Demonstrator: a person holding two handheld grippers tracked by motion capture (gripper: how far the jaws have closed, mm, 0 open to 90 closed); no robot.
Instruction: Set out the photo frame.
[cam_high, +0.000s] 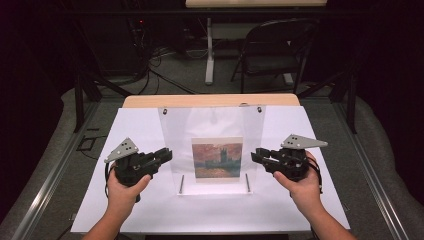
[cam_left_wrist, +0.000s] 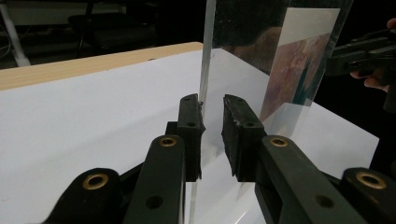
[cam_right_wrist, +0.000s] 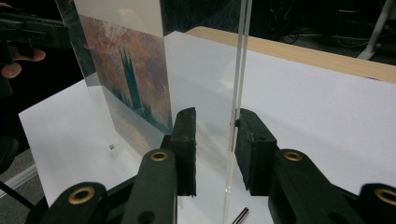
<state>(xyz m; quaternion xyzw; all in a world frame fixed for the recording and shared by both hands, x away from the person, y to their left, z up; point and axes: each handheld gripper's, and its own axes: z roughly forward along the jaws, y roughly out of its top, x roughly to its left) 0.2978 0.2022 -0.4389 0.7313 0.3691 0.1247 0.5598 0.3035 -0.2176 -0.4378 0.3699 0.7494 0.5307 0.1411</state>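
Observation:
A clear acrylic panel (cam_high: 212, 125) stands upright on the white sheet (cam_high: 140, 130). It carries a reddish painting print (cam_high: 217, 159). My left gripper (cam_high: 169, 154) is at the panel's left edge and my right gripper (cam_high: 253, 155) at its right edge. In the left gripper view the jaws (cam_left_wrist: 212, 100) straddle the panel's edge (cam_left_wrist: 205, 56); it lies against the left pad (cam_left_wrist: 190, 121), with a gap to the other pad. In the right gripper view the jaws (cam_right_wrist: 215, 114) straddle the other edge (cam_right_wrist: 240, 70), which is close to the right pad (cam_right_wrist: 250, 135). Both grippers are open.
Two thin metal rods (cam_high: 181, 184) (cam_high: 247, 182) lie at the panel's foot. The sheet covers a wooden table (cam_high: 210, 100). Beyond the table stand a folding chair (cam_high: 277, 47) and a white table leg (cam_high: 209, 55), with cables on the floor.

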